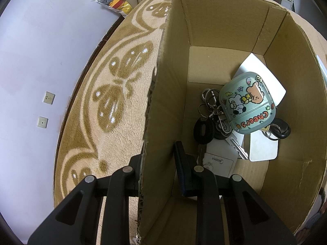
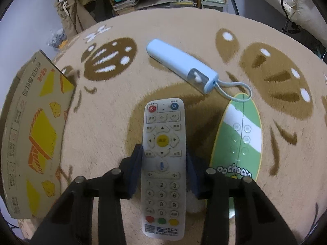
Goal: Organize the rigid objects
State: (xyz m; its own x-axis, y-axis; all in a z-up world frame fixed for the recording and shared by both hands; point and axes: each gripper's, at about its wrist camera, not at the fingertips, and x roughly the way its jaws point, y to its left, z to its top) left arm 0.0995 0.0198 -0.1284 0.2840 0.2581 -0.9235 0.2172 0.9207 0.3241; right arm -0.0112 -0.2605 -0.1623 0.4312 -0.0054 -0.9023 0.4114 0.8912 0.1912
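Between the 2 fingers of the right gripper (image 2: 163, 159) lies 1 white remote control (image 2: 163, 163), lengthwise along the fingers with its power buttons at the far end; the pads sit against its 2 long edges, so the gripper holds it on the beige patterned rug (image 2: 114, 110). No earlier picture is given, so nothing more can be said of the jaws.

Ahead of that gripper and slightly right rests 1 pale blue stick-shaped device (image 2: 181, 67) with a cord loop. Just beside the right finger lies 1 green oval remote (image 2: 239, 138). To the left stands 1 cardboard box (image 2: 34, 134).

In the left wrist view, the left gripper (image 1: 158, 163) is pinched narrow on the box's side wall (image 1: 161, 106) — 1 finger outside, 1 inside. Ahead of it on the box floor lie 1 mint cartoon case (image 1: 248, 104), 1 bunch of keys (image 1: 212, 118) and 3 white cards (image 1: 263, 147).
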